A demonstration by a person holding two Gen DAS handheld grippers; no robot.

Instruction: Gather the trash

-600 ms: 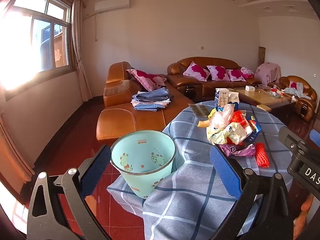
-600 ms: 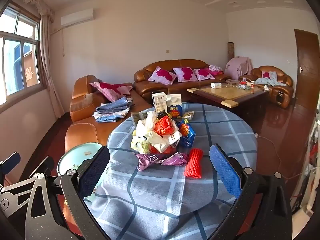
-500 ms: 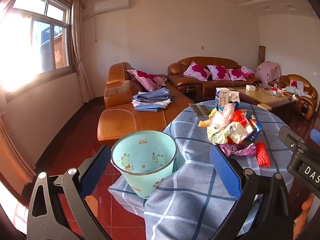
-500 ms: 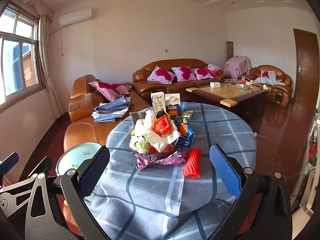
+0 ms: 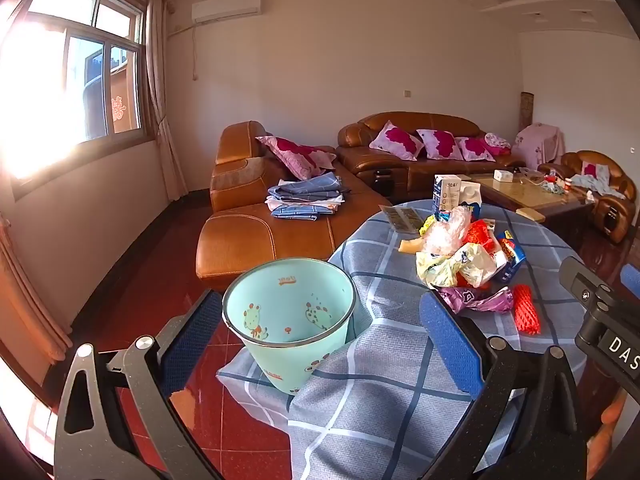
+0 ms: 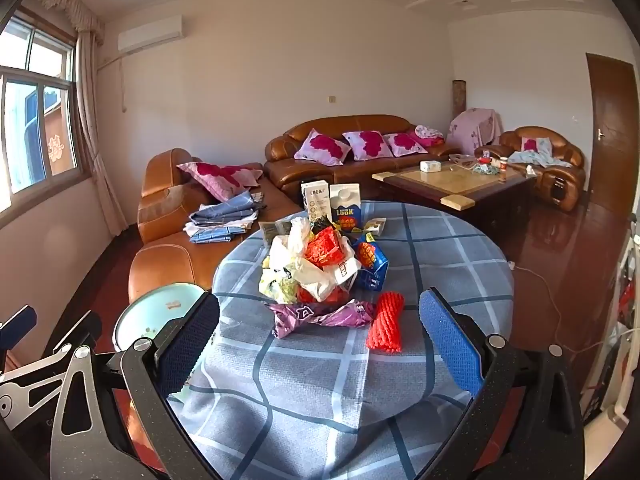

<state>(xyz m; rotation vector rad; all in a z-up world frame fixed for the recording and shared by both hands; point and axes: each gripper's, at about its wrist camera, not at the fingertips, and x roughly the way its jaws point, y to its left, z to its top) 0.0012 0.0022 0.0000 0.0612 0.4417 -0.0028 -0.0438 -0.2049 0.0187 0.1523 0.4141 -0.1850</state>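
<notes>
A pile of trash [image 6: 316, 268] lies on the round table with a blue checked cloth [image 6: 440, 264]: crumpled bags, a purple wrapper [image 6: 320, 314], a red foam net [image 6: 386, 322], a blue snack bag [image 6: 372, 262]. It also shows in the left wrist view [image 5: 464, 260]. A mint green bin [image 5: 290, 316] stands on the floor against the table's left side, empty inside; its rim shows in the right wrist view [image 6: 156, 312]. My left gripper [image 5: 320, 332] is open, facing the bin. My right gripper [image 6: 320, 336] is open, short of the purple wrapper.
Two cartons [image 6: 332, 204] stand behind the pile. A brown leather sofa [image 5: 260, 220] with folded clothes stands behind the bin. A coffee table [image 6: 452, 184] and armchair [image 6: 548, 168] are at the far right. The floor is red tile.
Both views have shifted slightly; the grippers stay open and nothing on the table has moved.
</notes>
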